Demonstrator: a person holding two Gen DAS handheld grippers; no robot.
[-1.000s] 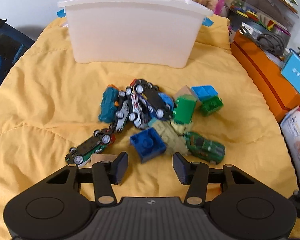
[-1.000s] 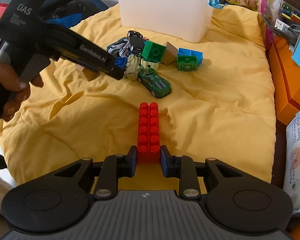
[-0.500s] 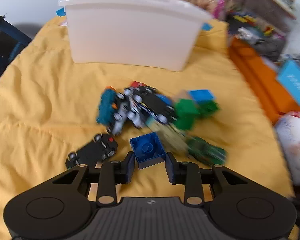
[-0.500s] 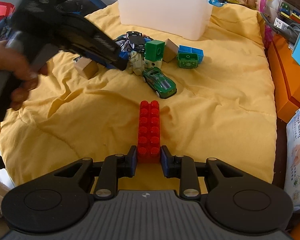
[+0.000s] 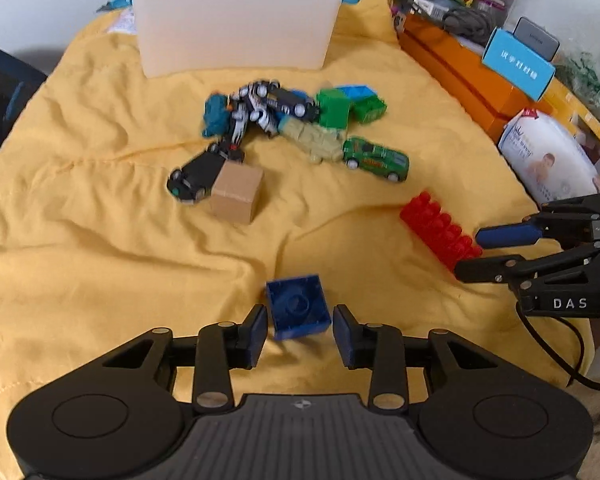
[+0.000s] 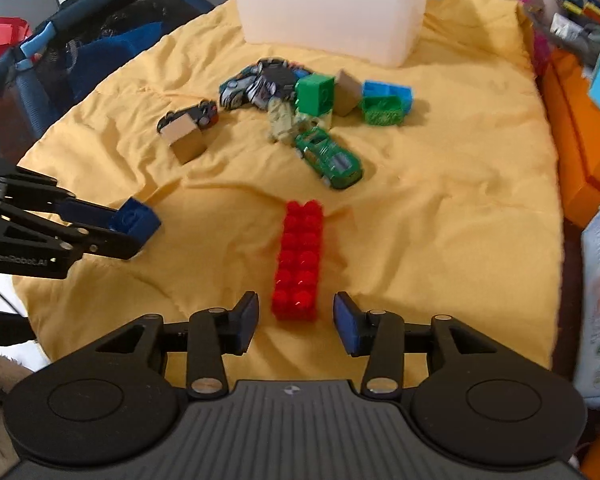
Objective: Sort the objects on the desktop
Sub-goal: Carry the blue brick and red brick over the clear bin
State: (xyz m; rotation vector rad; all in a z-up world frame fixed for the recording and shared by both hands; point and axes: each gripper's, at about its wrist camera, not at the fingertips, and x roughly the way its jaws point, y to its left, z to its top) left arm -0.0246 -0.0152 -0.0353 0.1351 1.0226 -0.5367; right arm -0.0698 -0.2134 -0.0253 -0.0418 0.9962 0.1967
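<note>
One long red brick [image 6: 298, 258], lengthwise toward the white bin [image 6: 332, 8].

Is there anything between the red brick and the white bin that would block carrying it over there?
Yes. The toy pile and the green car lie on the yellow cloth between the red brick and the white bin.

The left gripper [image 5: 300, 330] points steeply down at the yellow blanket [image 5: 100, 240], its jaws opening, with a blue block [image 5: 298, 306] between the pads, which stand just clear of its sides. The right gripper [image 6: 296, 320], near it on the blanket, tilts down alike, jaws opening, either side of a red brick [image 6: 298, 256] without touching it.
</note>
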